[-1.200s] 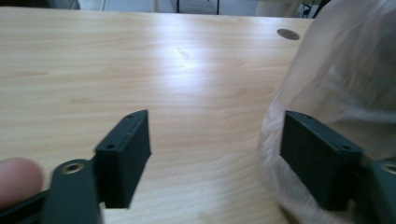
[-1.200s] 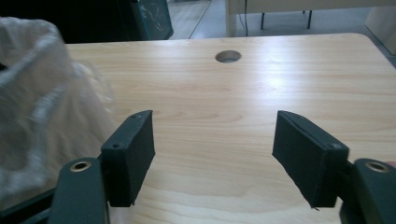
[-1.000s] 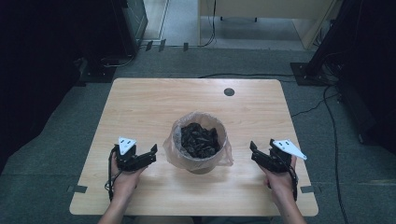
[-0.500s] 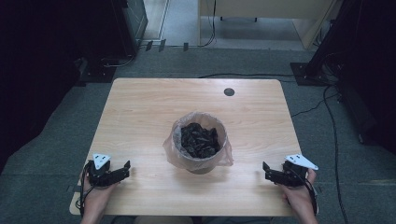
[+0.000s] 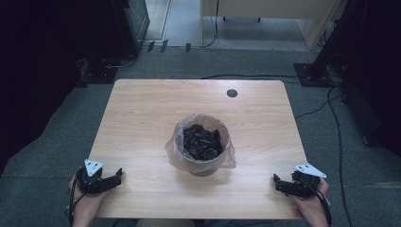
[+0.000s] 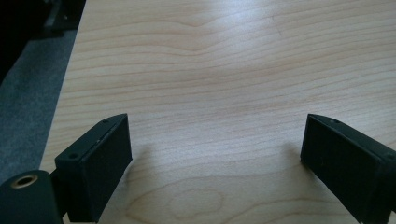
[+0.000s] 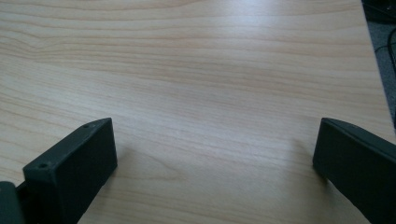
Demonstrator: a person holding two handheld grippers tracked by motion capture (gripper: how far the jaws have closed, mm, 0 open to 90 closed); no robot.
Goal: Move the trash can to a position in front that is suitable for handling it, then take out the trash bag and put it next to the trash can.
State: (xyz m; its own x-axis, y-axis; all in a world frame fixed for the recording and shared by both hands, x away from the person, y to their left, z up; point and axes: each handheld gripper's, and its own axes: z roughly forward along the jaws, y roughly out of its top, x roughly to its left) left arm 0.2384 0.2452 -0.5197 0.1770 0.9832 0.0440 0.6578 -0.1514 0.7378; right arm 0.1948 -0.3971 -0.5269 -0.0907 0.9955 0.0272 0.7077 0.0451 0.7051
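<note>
Grey carpet surrounds a pale wooden counter, with dark equipment and cables along the far side and the right; a small dark round spot sits near the counter's far edge, right of centre.

At the middle of the counter stands a bin lined with a clear bag whose edge spills over the rim; dark, crumpled stuff fills it, too small to tell what it is; the bin stands upright, well apart from both grippers and between them.

Left gripper lies at the near left corner of the counter, held by a hand that comes in from the bottom; its grey plate faces up; in the left gripper view its fingers are spread wide over bare wood, with nothing between them, and the counter's left edge and carpet show beyond.

Right gripper lies at the near right corner, held by the other hand, its plate on top and a cable at the wrist; in the right gripper view its fingers are likewise spread wide over bare wood, nothing between them; both grippers point inward, toward the bin.
</note>
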